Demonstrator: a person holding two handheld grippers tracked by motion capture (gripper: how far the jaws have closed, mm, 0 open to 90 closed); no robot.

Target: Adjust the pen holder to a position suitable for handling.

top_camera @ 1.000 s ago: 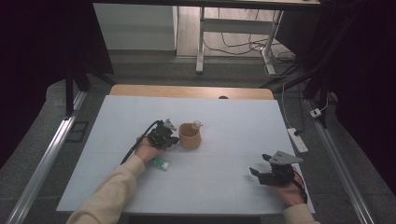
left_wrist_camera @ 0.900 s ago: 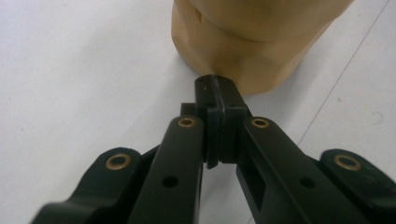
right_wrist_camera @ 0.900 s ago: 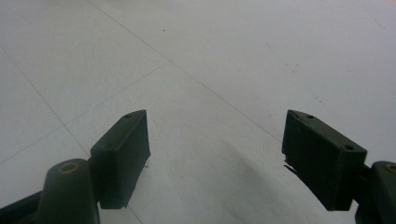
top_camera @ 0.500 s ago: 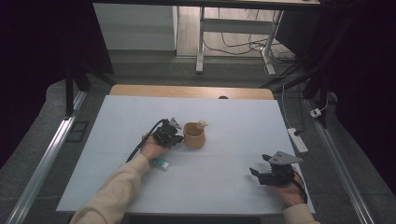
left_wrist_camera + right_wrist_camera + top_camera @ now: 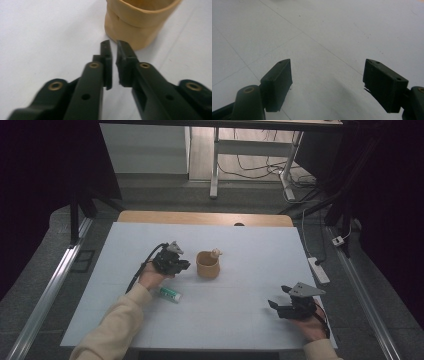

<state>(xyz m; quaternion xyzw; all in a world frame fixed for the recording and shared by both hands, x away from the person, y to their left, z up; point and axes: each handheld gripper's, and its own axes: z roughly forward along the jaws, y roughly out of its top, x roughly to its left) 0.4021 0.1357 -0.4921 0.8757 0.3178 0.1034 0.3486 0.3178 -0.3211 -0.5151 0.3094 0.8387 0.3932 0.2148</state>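
A tan cup (image 5: 207,266) stands near the middle of the white table (image 5: 250,255), with a small pale object (image 5: 216,252) on its far rim. My left gripper (image 5: 184,265) lies just left of the cup. In the left gripper view the tips of my left gripper (image 5: 113,46) are almost together with nothing between them, a short way from the cup's (image 5: 140,22) base. My right gripper (image 5: 275,304) rests near the front right of the table. Seen in its own view, my right gripper (image 5: 327,75) has its jaws wide apart over bare table.
A small white and green tube (image 5: 169,293) lies on the table beside the left forearm. A wooden strip (image 5: 200,217) runs along the far edge. A power strip (image 5: 318,269) and cables lie on the floor to the right.
The cup has shifted slightly to the right. My left gripper followed it, then drew back a little to the left. The right gripper has stayed put.
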